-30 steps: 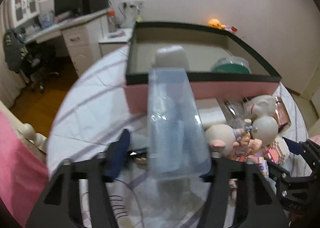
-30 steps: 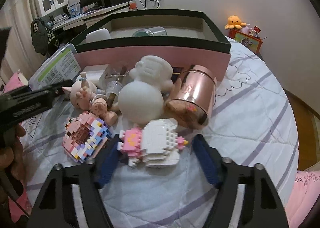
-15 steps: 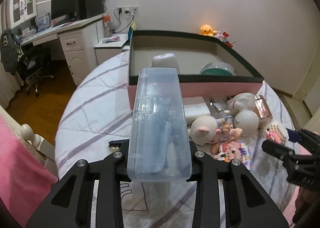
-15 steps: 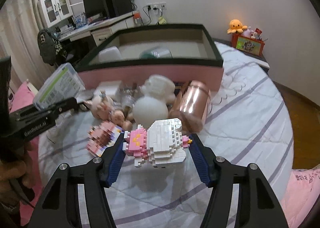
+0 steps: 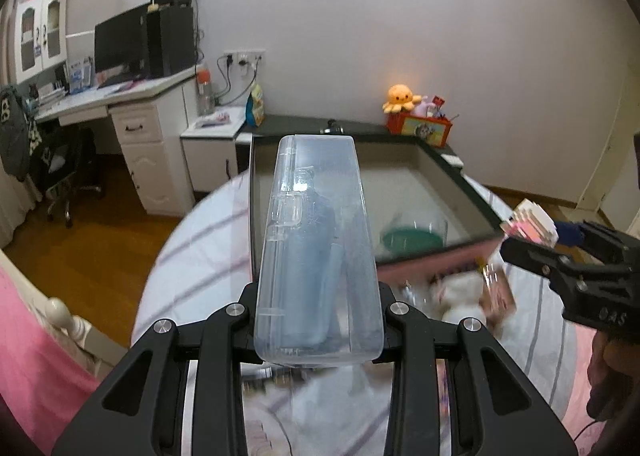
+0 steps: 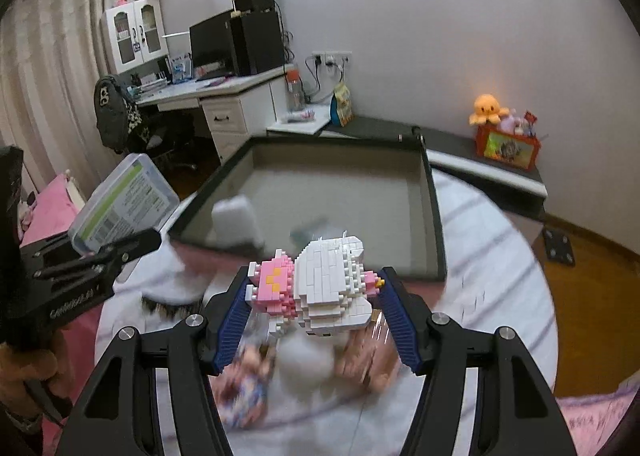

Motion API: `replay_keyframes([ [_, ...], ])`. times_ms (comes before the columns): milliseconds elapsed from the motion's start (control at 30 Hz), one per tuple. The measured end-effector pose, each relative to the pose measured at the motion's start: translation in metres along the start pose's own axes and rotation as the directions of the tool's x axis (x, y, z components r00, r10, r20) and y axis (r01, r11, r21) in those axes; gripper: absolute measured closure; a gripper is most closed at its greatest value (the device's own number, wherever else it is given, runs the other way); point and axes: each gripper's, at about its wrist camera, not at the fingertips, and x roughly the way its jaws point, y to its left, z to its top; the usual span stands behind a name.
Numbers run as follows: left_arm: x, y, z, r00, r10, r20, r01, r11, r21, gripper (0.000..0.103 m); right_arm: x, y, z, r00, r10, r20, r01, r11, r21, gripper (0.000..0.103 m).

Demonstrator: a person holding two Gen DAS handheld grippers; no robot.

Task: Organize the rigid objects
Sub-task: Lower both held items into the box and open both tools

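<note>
The box [image 6: 340, 191], pink-walled and dark-rimmed, sits open on the bed [image 6: 496, 256], a white block and a green-lidded jar already inside. The step in hand looks like carrying two things over its near wall. The left gripper [image 5: 318, 320] pinches a clear case [image 5: 316, 248] at its near end, so the far end may sag; keep it level. The right gripper [image 6: 316, 296] clamps a brick figure [image 6: 320, 284], which may shed pieces; lower it gently into bare floor.
</note>
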Motion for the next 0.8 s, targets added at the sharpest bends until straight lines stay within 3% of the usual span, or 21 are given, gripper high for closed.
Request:
replay_keyframes([
  [200, 0.027, 0.004, 0.042, 1.0, -0.011, 0.026, 0.011, 1.0, -0.01, 0.07, 0.033, -0.017, 0.048, 0.999, 0.009, 0.031, -0.009, 1.0, 0.006, 0.04],
  [367, 0.064, 0.005, 0.069, 1.0, -0.016, 0.011, 0.016, 1.0, -0.018, 0.07, 0.07, -0.028, 0.068, 1.0, 0.009, 0.004, -0.009, 1.0, 0.013, 0.039],
  [800, 0.163, 0.0, 0.078, 0.988, -0.015, -0.155, 0.015, 1.0, -0.001, 0.07, 0.147, -0.056, 0.068, 0.99, -0.014, -0.141, 0.02, 0.999, 0.046, 0.039],
])
